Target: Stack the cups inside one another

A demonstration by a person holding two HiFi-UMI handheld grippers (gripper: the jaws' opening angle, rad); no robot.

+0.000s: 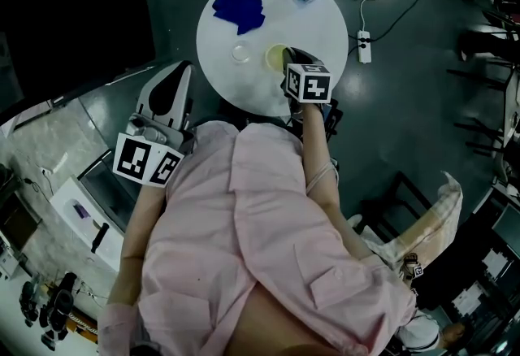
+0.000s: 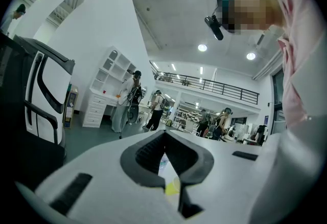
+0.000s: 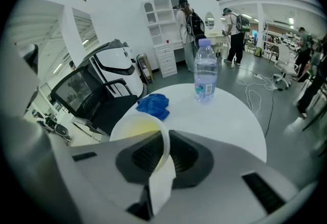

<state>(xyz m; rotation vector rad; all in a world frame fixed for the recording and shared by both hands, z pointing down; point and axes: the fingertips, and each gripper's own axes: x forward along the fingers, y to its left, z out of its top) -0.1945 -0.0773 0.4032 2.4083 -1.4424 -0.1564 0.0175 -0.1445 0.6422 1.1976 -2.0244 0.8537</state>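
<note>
Right jaws: the right gripper (image 3: 164,152) pinches the wall of the yellowish cup (image 3: 139,132), one jaw inside the rim and one outside, with only the thin wall between the pads.
Left jaws: the left gripper (image 2: 164,137) has its tips pressed together with nothing between them. It is held to the left of the table and points out across the room.
Table (image 1: 321,33): round and white, in front of the person.
Chair (image 1: 166,94): white with a black seat, at the table's left edge, just ahead of the left gripper.
Bottle (image 3: 205,77): a clear water bottle, upright near the table's far edge.
Cloth (image 1: 240,9): blue and crumpled, on the far left part of the tabletop, well apart from the bottle.
Yellowish cup: at the near right part of the table, in the right gripper. Whether its base touches the tabletop cannot be told.
Clear cup (image 1: 241,53): alone on the tabletop between the cloth and the near edge, just left of the yellowish cup and not touching it. The two cups are not nested.
Power strip (image 1: 364,46): white, on the dark floor right of the table.
</note>
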